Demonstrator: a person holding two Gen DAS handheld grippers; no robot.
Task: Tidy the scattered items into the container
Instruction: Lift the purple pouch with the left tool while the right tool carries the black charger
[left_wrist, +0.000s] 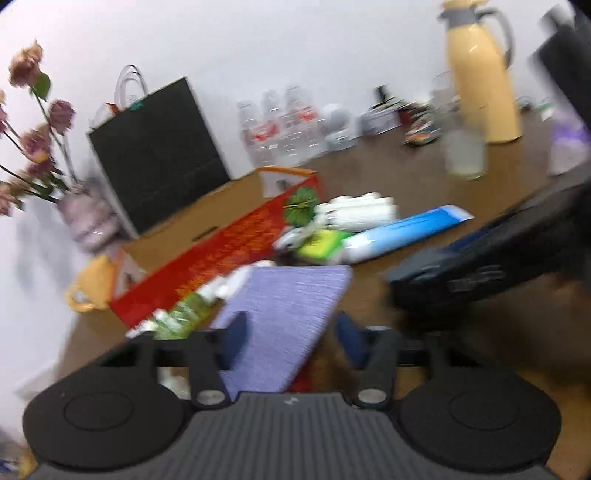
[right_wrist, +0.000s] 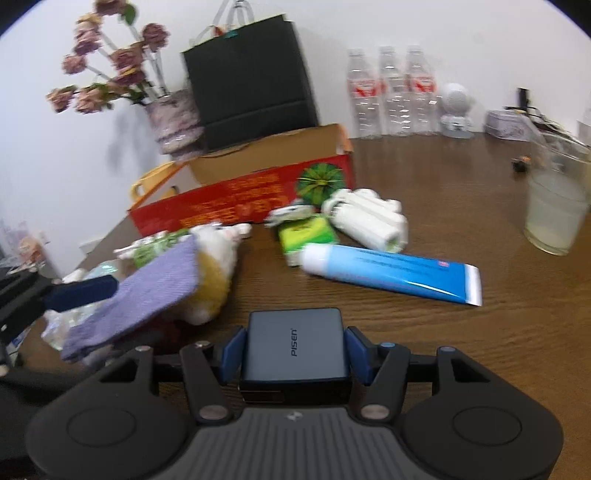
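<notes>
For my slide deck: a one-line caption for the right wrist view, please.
Right gripper clamps a dark power bank above the wooden table, facing toothpaste tube and red box.

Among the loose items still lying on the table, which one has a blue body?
The toothpaste-like tube, lying flat with its white cap toward the green packet. The white bulb pack behind it is all white, and the green packet is green and yellow.

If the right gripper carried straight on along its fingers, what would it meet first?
Most likely the blue tube lying across the table ahead. The right gripper is shut on a black power bank; depth is uncertain.
</notes>
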